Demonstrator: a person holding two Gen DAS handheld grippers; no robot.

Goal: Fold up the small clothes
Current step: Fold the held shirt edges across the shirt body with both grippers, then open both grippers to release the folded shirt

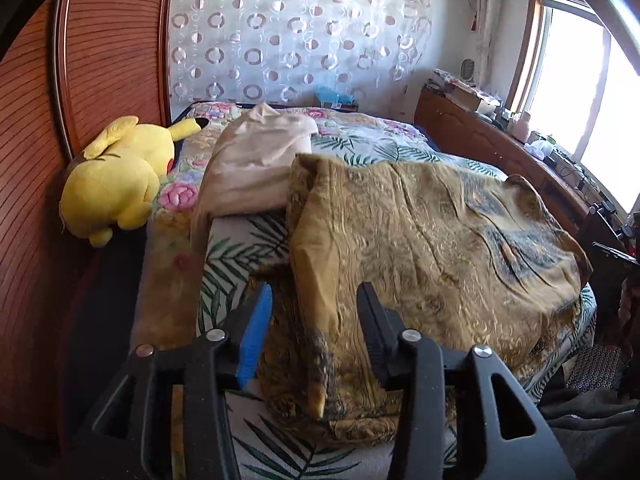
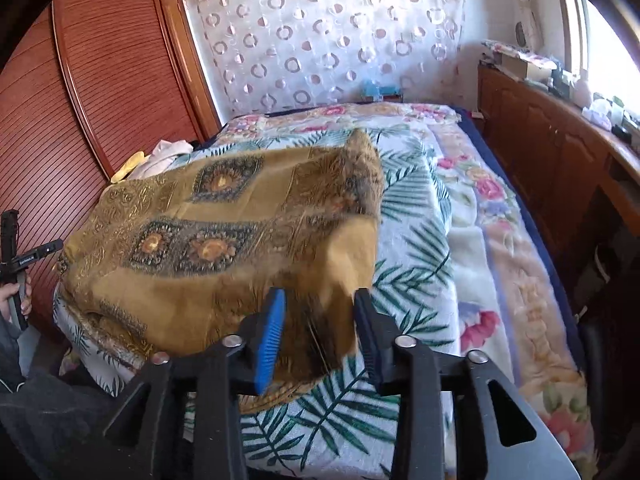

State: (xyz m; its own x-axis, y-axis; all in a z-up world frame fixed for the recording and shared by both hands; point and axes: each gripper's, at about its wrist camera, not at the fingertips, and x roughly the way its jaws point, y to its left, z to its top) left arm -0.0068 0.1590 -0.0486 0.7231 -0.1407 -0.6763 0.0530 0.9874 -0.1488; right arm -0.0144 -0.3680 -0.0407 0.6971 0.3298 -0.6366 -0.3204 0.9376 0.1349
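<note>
Looking along my left gripper [image 1: 314, 300], I hold it tilted down over the near edge of the bed [image 1: 240, 248], its jaws standing apart with a hanging corner of the mustard patterned cloth [image 1: 432, 232] in the gap; the pads do not press it. The cloth lies spread and rumpled across the leaf-print cover, nearer me than the beige garment [image 1: 256, 164], which is bunched behind its far left corner. A yellow plush toy [image 1: 120, 176] sits left of the cloth, against the wooden wardrobe [image 1: 100, 60]. From my right gripper [image 2: 320, 304], also angled downward, the jaws are likewise parted around the cloth's near right corner (blurred here), without clamping it. The cloth stretches away to the left, and beyond its left edge my other hand [image 2: 16, 300] grips its black handle.
</note>
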